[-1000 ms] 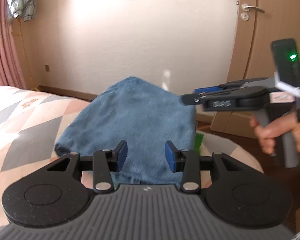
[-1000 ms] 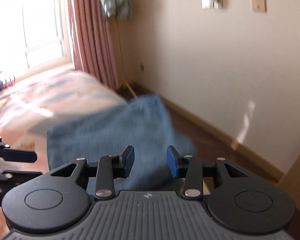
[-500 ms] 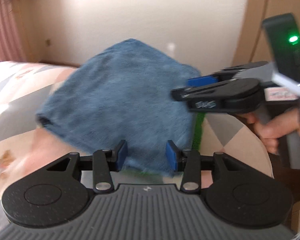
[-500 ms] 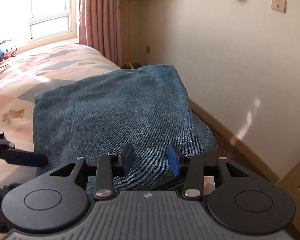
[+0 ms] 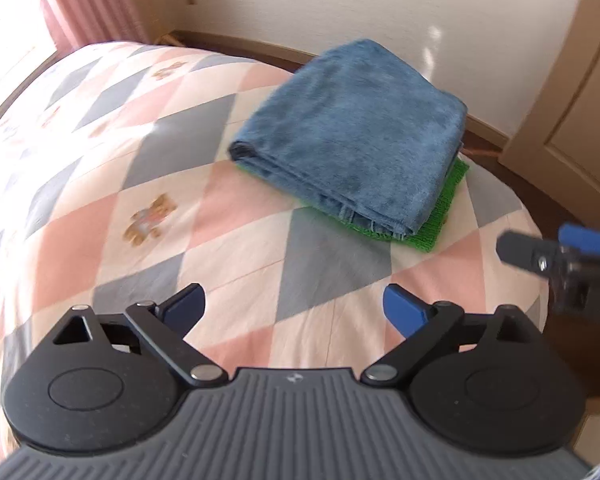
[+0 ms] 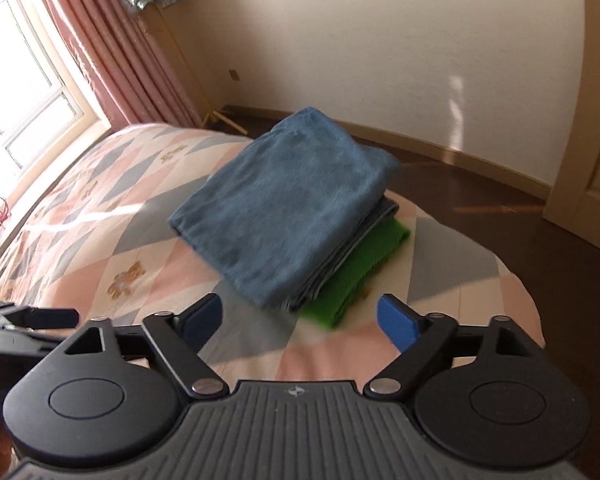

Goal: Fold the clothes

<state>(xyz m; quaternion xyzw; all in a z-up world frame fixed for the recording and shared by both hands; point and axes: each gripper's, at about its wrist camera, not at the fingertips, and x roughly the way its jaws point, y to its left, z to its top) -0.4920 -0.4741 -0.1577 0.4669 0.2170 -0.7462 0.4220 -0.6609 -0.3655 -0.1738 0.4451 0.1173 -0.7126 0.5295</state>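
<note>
pink-and-grey quilted bed [image 5: 240, 240]: folded blue terry towel [image 5: 352, 128] released onto green cloth [image 5: 440, 220]; left gripper [image 5: 292, 308], right gripper [image 6: 298, 316] just opened, empty, fold done.

Bare quilt [image 5: 228, 216] lies open before the folded stack [image 5: 352, 132].

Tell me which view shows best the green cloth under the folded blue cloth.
The right wrist view. There the green cloth sticks out as a broad strip beside the folded blue cloth, with a grey layer between. The left wrist view shows only a narrow green edge along the blue cloth's near sides.
</note>
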